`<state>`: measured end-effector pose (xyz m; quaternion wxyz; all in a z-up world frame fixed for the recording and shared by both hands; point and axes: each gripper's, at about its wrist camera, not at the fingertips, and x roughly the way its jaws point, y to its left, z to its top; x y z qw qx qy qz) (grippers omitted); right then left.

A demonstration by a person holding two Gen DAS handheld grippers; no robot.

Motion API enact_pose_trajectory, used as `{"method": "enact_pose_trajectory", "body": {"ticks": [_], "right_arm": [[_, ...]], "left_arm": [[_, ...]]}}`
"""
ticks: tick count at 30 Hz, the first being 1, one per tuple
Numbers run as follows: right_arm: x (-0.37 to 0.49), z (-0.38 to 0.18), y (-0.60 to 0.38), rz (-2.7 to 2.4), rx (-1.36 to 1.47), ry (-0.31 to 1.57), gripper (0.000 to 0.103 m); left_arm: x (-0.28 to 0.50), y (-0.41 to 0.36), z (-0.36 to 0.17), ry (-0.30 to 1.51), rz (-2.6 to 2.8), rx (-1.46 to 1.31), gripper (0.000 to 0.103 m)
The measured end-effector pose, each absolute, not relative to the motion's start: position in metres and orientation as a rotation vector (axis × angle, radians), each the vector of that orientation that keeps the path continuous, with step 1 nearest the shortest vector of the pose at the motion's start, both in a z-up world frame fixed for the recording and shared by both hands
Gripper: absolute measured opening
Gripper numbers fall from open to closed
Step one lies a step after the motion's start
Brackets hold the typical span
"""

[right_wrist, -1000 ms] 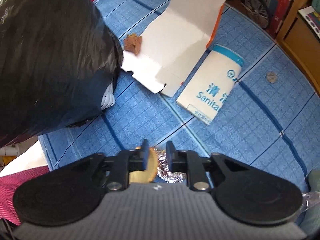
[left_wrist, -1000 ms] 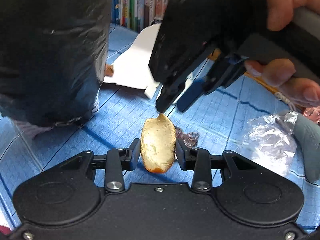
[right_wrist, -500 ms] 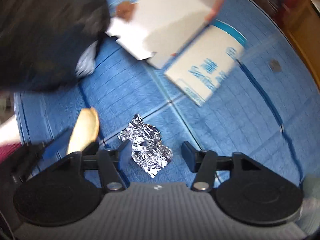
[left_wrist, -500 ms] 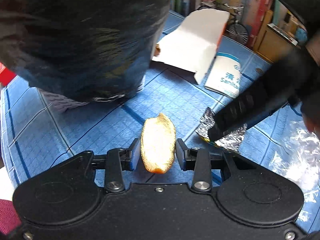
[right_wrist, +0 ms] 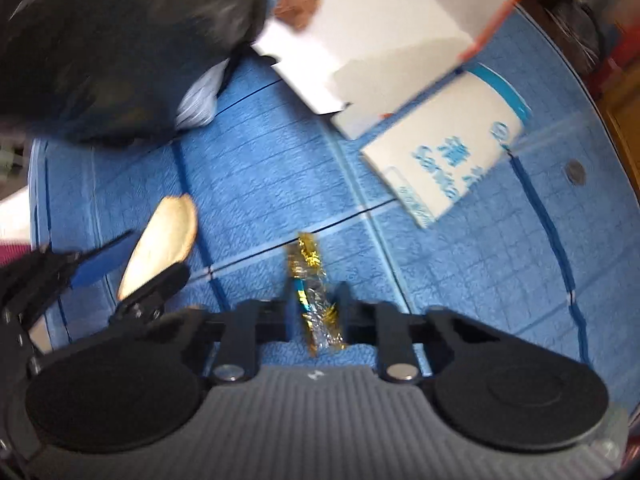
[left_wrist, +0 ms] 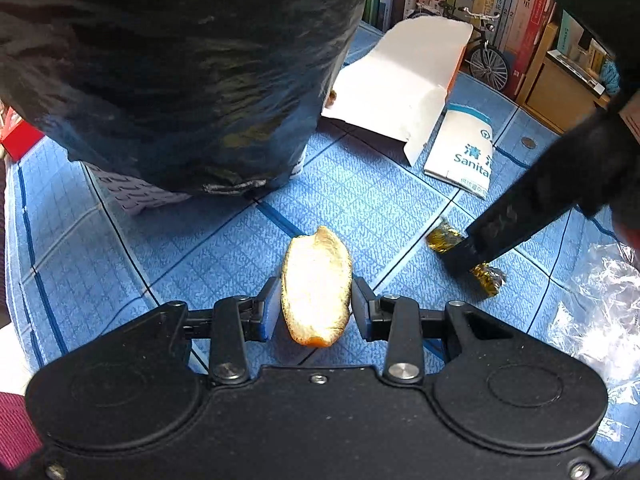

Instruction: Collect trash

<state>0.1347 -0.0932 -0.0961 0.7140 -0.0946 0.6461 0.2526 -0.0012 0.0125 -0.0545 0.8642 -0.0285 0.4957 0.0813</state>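
Note:
My left gripper (left_wrist: 316,300) is shut on a pale peel (left_wrist: 316,280) with an orange edge, held just above the blue mat (left_wrist: 360,192). From the right wrist the peel (right_wrist: 160,244) shows at lower left. My right gripper (right_wrist: 316,308) points steeply down at the mat. Its jaws are closing on a crumpled gold and silver foil wrapper (right_wrist: 308,268), squeezed into a narrow strip between the pads. Seen from the left wrist, that wrapper (left_wrist: 488,276) sticks out on both sides of the right fingers (left_wrist: 480,240). A black trash bag (left_wrist: 172,60) bulges at upper left.
A flattened white carton (left_wrist: 404,84) and a white wipes pack (left_wrist: 464,148) lie beyond the grippers. A brown scrap (right_wrist: 296,8) sits by the carton, a coin (right_wrist: 575,171) farther right. Clear plastic film (left_wrist: 600,312) lies at the right. Bookshelves and a model bicycle (left_wrist: 484,56) stand behind.
The right gripper came down beside the left one, opened wide around the foil wrapper, then closed and squeezed it narrow. The left gripper kept its hold on the peel and turned a little.

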Motion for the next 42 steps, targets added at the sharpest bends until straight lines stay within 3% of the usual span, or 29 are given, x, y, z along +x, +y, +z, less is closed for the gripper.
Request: {"method": "enact_pose_trajectory", "body": {"ticks": [8,18,33,42], "right_arm": [[0.142,-0.045,-0.122,0.517,-0.104,1.315,0.016],[0.149,0.069,-0.144,0.573,0.047,1.013,0.016],[0.138,0.153,-0.116,0.664,0.116,0.79,0.016],[0.13,0.166,-0.086,0.731,0.101,0.735,0.016]], "left_arm": [[-0.011,-0.004,-0.021,0.903,0.092,0.011,0.035],[-0.024,-0.023,0.091,0.547,-0.014,0.074,0.035],[0.008,0.029,0.172,0.469,0.067,0.043,0.035],[0.018,0.072,0.156,0.512,0.158,-0.026,0.036]]}}
